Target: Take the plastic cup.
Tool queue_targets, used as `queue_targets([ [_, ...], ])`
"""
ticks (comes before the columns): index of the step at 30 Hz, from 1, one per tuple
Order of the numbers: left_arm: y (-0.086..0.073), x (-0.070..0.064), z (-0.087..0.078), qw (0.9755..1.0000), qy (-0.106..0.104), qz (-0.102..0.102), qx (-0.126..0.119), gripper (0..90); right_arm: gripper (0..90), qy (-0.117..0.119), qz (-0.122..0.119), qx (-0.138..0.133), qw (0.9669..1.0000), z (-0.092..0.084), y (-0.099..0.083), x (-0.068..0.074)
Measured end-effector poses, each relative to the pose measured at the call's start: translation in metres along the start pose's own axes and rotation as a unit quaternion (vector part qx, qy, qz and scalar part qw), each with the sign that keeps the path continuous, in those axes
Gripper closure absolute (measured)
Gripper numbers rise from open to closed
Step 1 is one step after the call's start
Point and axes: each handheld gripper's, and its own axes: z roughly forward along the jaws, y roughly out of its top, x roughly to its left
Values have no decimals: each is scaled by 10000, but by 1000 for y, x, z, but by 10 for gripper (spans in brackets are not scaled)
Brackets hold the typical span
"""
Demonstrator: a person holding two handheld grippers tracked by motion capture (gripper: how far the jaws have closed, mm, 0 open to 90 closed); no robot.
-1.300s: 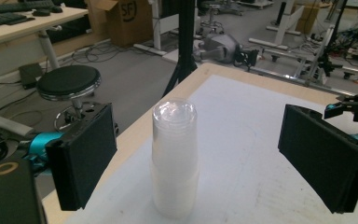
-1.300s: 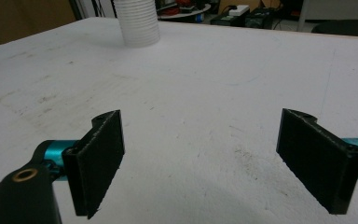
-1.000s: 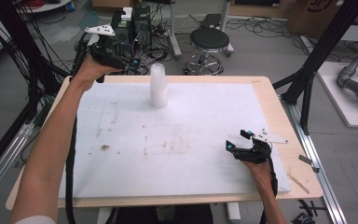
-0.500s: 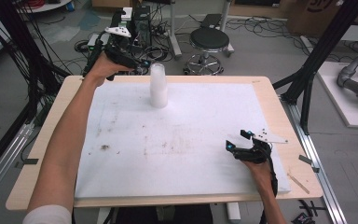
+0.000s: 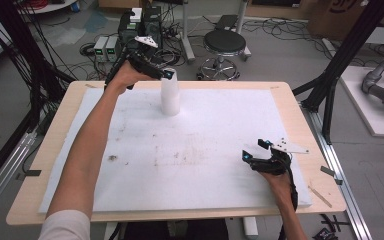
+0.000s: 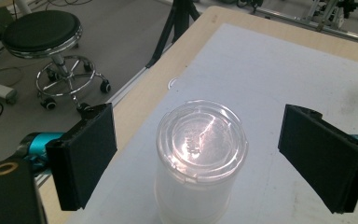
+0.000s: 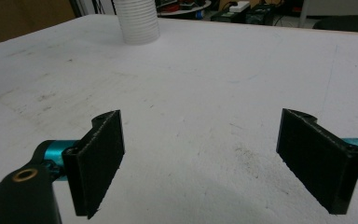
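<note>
Left gripper (image 6: 196, 154): jaws wide, straddling top of upturned white cup stack (image 6: 199, 163), gap either side, no contact. Stack upright on white surface (image 5: 220, 150), far-left part, well apart from right gripper (image 5: 258, 151); jaws wide too, nothing between, low over near-right area. Risk: off-centre close w/ one jaw hitting first could tip or shove stack; squeezing thin plastic too hard could crush it.

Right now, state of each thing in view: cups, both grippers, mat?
Stack of white cups: upside down, upright on the mat, not gripped.
Left gripper: open, its jaws on either side of the stack's top, apart from it.
Right gripper: open, empty, low over the mat.
White mat: flat on the table, smudged with dark marks.
</note>
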Motion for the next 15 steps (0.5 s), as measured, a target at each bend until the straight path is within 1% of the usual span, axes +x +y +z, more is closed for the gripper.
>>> queue_targets([
  [2,-1,-1,8,10000,-3,-26,76,113,149,-12,-7,-14,10000,0,0,0],
  [3,-1,-1,8,10000,-3,-26,76,113,149,-12,-7,-14,10000,0,0,0],
  [5,-1,-1,13,9999,-7,11,165,114,148,-1,18,-17,10000,0,0,0],
  [8,-2,-1,19,9997,-63,-53,217,114,148,-4,8,-25,10000,0,0,0],
  [12,-6,-1,27,9995,-23,-88,312,114,148,-33,-23,-22,10000,0,0,1],
  [14,-8,-2,32,9993,-37,-104,363,115,148,-30,9,-33,10000,0,0,1],
  [15,-8,-2,32,9993,-37,-104,363,117,148,-30,9,-33,10000,0,0,1],
])
